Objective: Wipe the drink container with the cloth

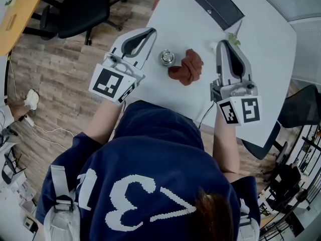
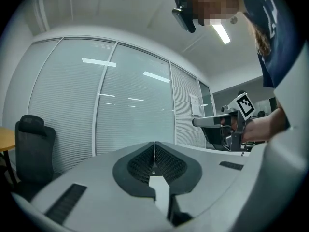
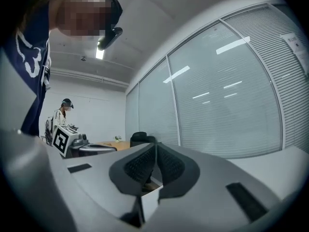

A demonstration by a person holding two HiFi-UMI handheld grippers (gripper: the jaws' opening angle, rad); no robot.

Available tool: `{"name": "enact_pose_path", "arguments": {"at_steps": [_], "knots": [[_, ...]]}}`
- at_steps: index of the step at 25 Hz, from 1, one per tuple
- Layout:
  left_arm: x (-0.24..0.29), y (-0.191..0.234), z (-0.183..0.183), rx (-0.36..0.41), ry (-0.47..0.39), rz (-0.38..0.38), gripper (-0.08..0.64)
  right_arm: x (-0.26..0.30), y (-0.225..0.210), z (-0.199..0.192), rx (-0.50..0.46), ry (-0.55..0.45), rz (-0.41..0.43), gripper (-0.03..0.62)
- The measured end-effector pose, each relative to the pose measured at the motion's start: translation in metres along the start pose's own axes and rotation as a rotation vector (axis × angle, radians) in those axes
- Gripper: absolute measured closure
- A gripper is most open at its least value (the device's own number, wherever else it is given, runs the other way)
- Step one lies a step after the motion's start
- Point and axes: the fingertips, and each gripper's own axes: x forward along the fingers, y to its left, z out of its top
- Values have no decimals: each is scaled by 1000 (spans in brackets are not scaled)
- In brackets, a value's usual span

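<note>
On the white table (image 1: 261,49) stands the drink container (image 1: 166,57), a small silver can seen from above. Touching its right side lies a crumpled red-brown cloth (image 1: 187,67). My left gripper (image 1: 151,31) is left of the can, jaws shut with nothing between them. My right gripper (image 1: 223,42) is right of the cloth, also shut and empty. The left gripper view shows closed pads (image 2: 154,151) aimed at glass partitions, with the right gripper (image 2: 227,122) beyond. The right gripper view shows closed pads (image 3: 155,159) and the left gripper (image 3: 72,144). Neither gripper view shows the can or the cloth.
A black flat box (image 1: 218,5) lies at the table's far side, and a small green item (image 1: 233,38) sits by the right gripper's tip. A black office chair (image 1: 80,9) stands on the wood floor at left. Another person (image 3: 62,115) stands far off.
</note>
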Motion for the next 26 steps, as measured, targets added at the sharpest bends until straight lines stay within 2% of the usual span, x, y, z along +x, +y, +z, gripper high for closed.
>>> {"name": "enact_pose_path", "arguments": {"at_steps": [12,21,26], "knots": [[-3,2,7,3,-17,7,541,2,2,15,-30,-11,-45,561],[-2,1,5,-4,-15,5,541,3,6,20,-42,-14,-48,561],[0,2,1,-8,-10,5,541,7,9,14,-49,-1,-24,561]]}}
